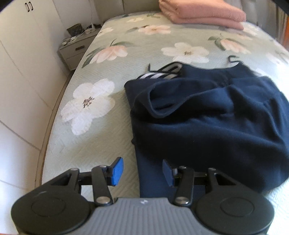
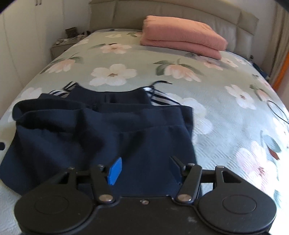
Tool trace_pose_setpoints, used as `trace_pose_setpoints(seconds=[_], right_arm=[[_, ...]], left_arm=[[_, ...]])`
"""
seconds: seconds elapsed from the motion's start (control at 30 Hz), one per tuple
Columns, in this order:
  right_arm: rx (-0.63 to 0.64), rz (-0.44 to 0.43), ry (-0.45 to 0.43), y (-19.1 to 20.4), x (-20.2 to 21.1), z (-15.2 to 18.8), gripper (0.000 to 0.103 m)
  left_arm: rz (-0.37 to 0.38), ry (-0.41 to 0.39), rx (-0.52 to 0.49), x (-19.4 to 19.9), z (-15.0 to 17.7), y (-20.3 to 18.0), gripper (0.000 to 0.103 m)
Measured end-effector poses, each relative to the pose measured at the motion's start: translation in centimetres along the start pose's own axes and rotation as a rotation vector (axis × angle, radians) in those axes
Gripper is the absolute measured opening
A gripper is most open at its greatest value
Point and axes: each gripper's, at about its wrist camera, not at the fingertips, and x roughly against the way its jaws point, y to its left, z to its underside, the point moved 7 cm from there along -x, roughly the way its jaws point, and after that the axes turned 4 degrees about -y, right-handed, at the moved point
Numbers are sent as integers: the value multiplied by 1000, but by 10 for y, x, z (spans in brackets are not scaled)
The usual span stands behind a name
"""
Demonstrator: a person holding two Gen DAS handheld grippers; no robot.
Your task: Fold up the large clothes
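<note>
Navy track trousers with white side stripes lie partly folded on the flowered bedspread, the legs doubled up over the waist end. My left gripper hovers open over the garment's near left edge, one pad above the bedspread, the other above navy cloth. In the right wrist view the same trousers fill the near left. My right gripper stands open above their near right part. Nothing is pinched between either pair of blue pads. The drawstring ends trail past the waistband.
A folded pink blanket lies near the padded headboard. A bedside cabinet with small items and white wardrobes stand left of the bed. A thin dark cable lies near the bed's right edge. Curtains hang at far right.
</note>
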Motion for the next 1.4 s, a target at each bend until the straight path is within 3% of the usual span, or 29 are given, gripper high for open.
trace_pose_setpoints(seconds=[0.17, 0.27, 0.33, 0.4, 0.47, 0.53, 0.7, 0.77, 0.9, 1.0, 1.03, 1.07, 1.1, 1.17, 1.27, 1.4], right_arm=[[115, -82, -35, 17, -22, -30, 70], [215, -82, -58, 12, -37, -50, 71], [282, -150, -24, 7, -52, -57, 71], [358, -221, 4, 7, -65, -61, 71], [424, -301, 27, 12, -77, -66, 71], [471, -373, 48, 24, -88, -71, 71], [493, -562, 54, 68, -112, -90, 71], [519, -593, 60, 81, -117, -90, 71], [571, -637, 60, 92, -124, -92, 71], [584, -681, 135, 98, -136, -88, 71], [594, -693, 158, 98, -139, -84, 68], [597, -695, 169, 97, -140, -81, 55], [589, -696, 182, 96, -140, -78, 33], [577, -696, 191, 92, -136, -72, 9], [567, -649, 96, 85, -121, -77, 6], [478, -553, -55, 67, -108, -110, 5]], left_arm=[[112, -95, -84, 6, -19, 7, 50], [128, -124, -138, -1, -35, 9, 50], [146, -157, -167, -6, -47, 7, 50], [214, -179, -201, -14, -59, 1, 51], [298, -158, -224, -22, -63, -5, 53], [333, -138, -234, -30, -62, -8, 55], [368, -112, -144, -49, -60, 1, 56], [387, -93, -78, -56, -61, 9, 56], [383, -104, -43, -59, -60, 22, 57], [395, -104, 8, -62, -59, 30, 57], [401, -103, 23, -63, -59, 31, 57], [406, -102, 27, -63, -59, 30, 57], [406, -103, 21, -63, -59, 29, 57], [402, -106, 0, -61, -58, 26, 57], [411, -118, -25, -62, -61, 21, 57], [386, -152, -22, -67, -76, 18, 57]])
